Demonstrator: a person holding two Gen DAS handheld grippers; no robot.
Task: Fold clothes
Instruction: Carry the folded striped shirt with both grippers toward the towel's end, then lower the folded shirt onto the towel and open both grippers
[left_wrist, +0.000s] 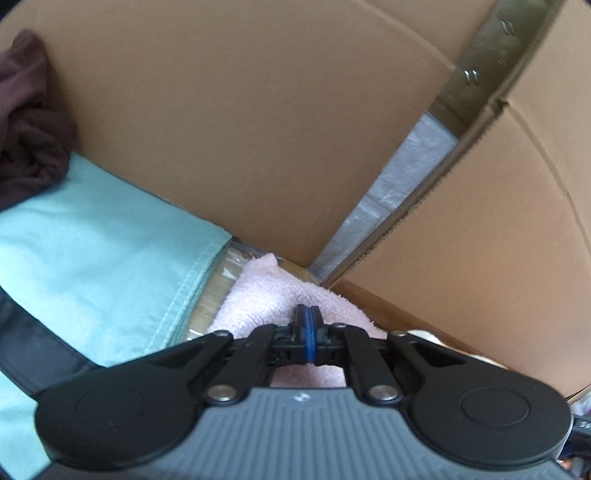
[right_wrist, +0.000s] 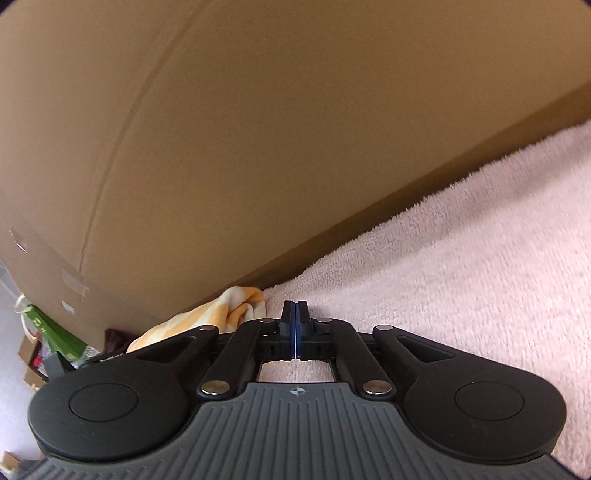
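A pink terry towel (left_wrist: 280, 295) lies bunched in front of my left gripper (left_wrist: 307, 312). Its jaws are shut, blue pads pressed together at the towel's raised fold. In the right wrist view the same pink towel (right_wrist: 461, 266) spreads flat to the right. My right gripper (right_wrist: 295, 308) is shut at the towel's left edge, with a thin pale line pinched between its pads. A folded mint-green garment (left_wrist: 103, 258) lies left of the towel, with a dark maroon garment (left_wrist: 29, 140) heaped behind it.
Tall cardboard boxes (left_wrist: 240, 129) stand close behind the towel, and another box wall (right_wrist: 221, 147) fills the right wrist view. An orange-and-white striped cloth (right_wrist: 229, 314) sits at the box's foot. A green bag (right_wrist: 55, 332) and small boxes lie on the floor far left.
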